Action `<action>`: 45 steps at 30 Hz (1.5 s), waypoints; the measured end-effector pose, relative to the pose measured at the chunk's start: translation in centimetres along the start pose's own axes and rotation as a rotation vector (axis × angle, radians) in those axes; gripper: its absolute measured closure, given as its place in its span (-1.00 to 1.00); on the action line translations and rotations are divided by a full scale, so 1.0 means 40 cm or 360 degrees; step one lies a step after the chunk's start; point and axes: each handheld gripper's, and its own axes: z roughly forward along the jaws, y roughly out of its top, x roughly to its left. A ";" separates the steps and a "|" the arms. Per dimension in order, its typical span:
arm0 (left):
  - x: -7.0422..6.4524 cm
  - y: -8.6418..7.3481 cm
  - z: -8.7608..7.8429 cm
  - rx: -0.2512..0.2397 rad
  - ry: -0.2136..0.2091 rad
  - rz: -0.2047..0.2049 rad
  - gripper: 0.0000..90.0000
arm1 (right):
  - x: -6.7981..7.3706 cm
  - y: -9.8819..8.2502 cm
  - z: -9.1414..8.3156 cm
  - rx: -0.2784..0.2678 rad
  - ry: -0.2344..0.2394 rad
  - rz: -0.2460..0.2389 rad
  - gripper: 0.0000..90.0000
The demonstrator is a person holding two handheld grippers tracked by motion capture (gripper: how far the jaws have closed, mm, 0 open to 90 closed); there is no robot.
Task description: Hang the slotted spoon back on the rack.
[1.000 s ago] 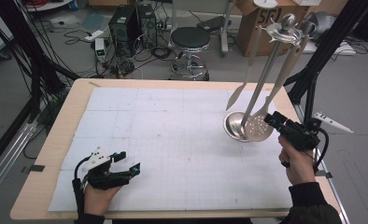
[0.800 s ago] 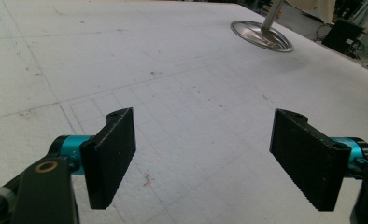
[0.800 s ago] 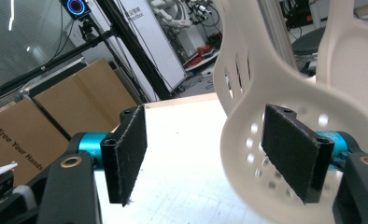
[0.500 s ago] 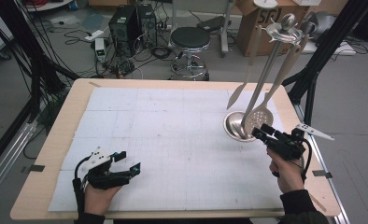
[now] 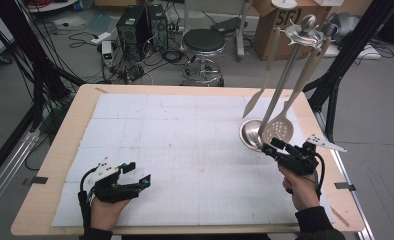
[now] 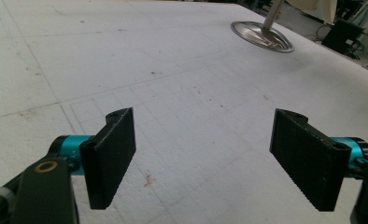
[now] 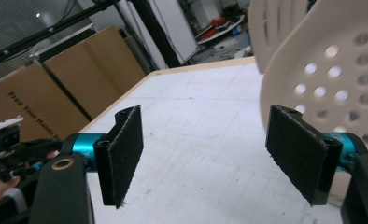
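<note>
High view: wooden table (image 5: 70, 130) w/ a white gridded foam sheet (image 5: 185, 150) over most of its top. Utensil stand near the far right corner of the table; its round metal base (image 5: 250, 134) sits on the sheet, pole (image 5: 284, 82) leaning up to a hanger top. Three beige utensils hang off it: a slotted skimmer (image 5: 281, 131) w/ its perforated head low by the base, a pointed spatula (image 5: 252, 104), and one more behind the pole, can't tell what kind.

Right gripper (image 5: 271, 148) is held in the person's right hand (image 5: 300, 186) near the right edge, tips pointing at the skimmer head and just beside it; can't tell from above if they touch. Right gripper view: jaws spread wide, nothing between them; the skimmer (image 7: 331, 70) hangs just past the right-hand jaw, holes plain to see, and a second beige utensil (image 7: 271, 28) sits behind it.

Left gripper (image 5: 137, 175) is in the left hand (image 5: 105, 207) by the near left corner, low over the sheet. Left gripper view: jaws also wide apart, holding nothing, bare sheet (image 6: 187, 93) between them; stand base (image 6: 261, 36) well apart, far side.

Floor beyond the far edge: black stool (image 5: 203, 42), PC tower (image 5: 135, 27), cardboard boxes (image 5: 277, 20), loose cables.
</note>
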 end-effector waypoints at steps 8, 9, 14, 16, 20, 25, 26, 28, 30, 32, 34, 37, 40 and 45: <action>-0.001 0.000 0.004 0.0001 -0.0004 -0.0001 -0.49 | -0.011 -0.038 0.008 0.0043 0.0006 0.0000 -0.39; 0.000 0.000 0.004 0.0003 -0.0004 0.0000 -0.49 | -0.011 -0.043 0.007 0.0053 0.0012 -0.0006 -0.39; 0.002 -0.001 0.006 0.0011 -0.0002 0.0001 -0.49 | -0.017 -0.072 0.006 0.0077 0.0017 -0.0028 -0.39; 0.002 -0.001 0.007 0.0012 -0.0002 0.0001 -0.49 | -0.022 -0.081 0.007 0.0098 0.0012 -0.0031 -0.39; 0.003 -0.002 0.008 0.0011 0.0005 -0.0001 -0.49 | -0.033 -0.090 0.008 0.0098 0.0019 -0.0007 -0.39; 0.002 -0.001 0.008 0.0019 0.0009 0.0016 -0.49 | -0.034 -0.097 0.004 0.0087 0.0027 -0.0018 -0.40; 0.001 0.000 0.007 0.0014 0.0010 0.0018 -0.49 | -0.033 -0.102 0.003 0.0091 0.0034 -0.0032 -0.40; 0.000 0.002 0.006 0.0007 0.0011 0.0030 -0.49 | -0.033 -0.109 0.003 0.0115 0.0042 -0.0038 -0.42; 0.000 0.001 0.009 0.0021 0.0015 0.0029 -0.49 | -0.029 -0.111 0.005 0.0143 0.0028 -0.0070 -0.42; -0.001 0.000 0.012 0.0031 0.0015 0.0030 -0.49 | -0.028 -0.112 0.006 0.0144 0.0050 -0.0066 -0.43; -0.002 0.000 0.013 0.0036 0.0020 0.0036 -0.49 | -0.024 -0.112 0.006 0.0136 0.0035 -0.0084 -0.43; 0.005 -0.003 0.010 0.0030 0.0043 0.0015 -0.49 | -0.023 -0.111 0.004 0.0125 0.0013 -0.0099 -0.43; 0.006 -0.003 0.007 0.0022 0.0039 0.0015 -0.49 | -0.022 -0.110 0.000 0.0105 0.0004 -0.0102 -0.43; 0.001 -0.003 0.011 0.0029 0.0031 0.0029 -0.49 | -0.021 -0.111 0.001 0.0114 0.0004 -0.0093 -0.43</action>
